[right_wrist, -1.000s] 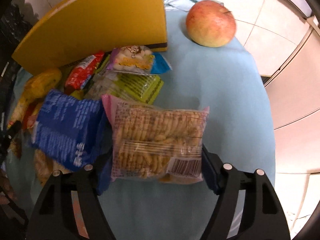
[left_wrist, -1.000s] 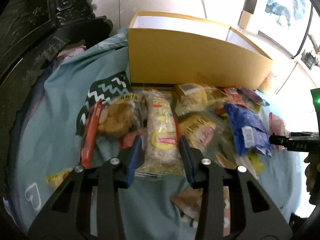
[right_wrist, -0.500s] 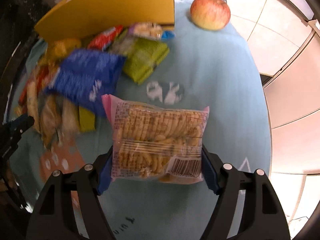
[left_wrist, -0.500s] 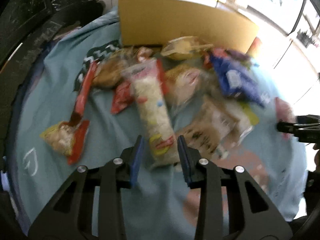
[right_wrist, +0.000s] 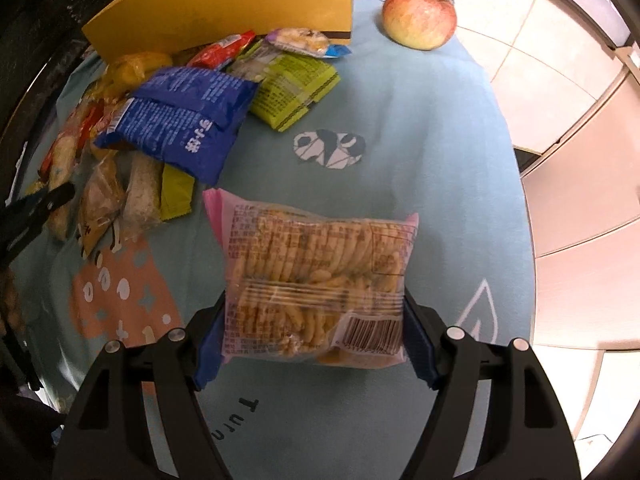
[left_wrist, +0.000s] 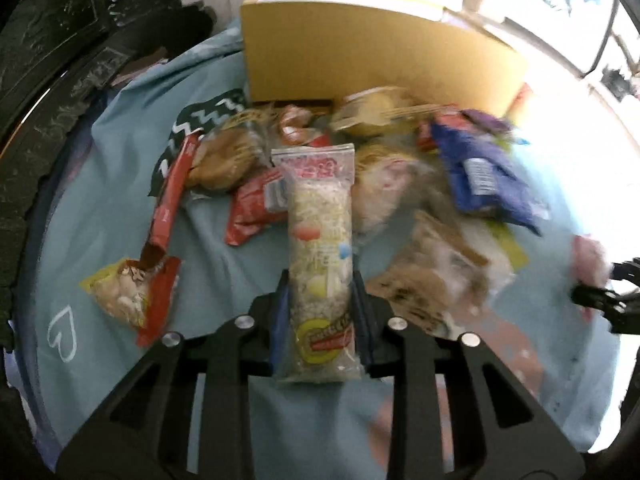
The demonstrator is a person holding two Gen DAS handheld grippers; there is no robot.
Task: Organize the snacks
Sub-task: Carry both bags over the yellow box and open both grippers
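Left gripper: clenched on a long clear rice-puff pack, held above the cloth.
Right gripper: jaws wide, grasping a flat clear cracker bag by its sides.
Cloth: soft pale-blue, printed shapes.
Snack pile: crinkly packets, a glossy blue pouch on top.
Box: yellow cardboard, just behind the pile.
Apple: round, beside the box.

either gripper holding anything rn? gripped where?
Both. Left gripper pinches the long rice-puff pack across its near end. Right gripper clamps the pink cracker bag by its side edges.
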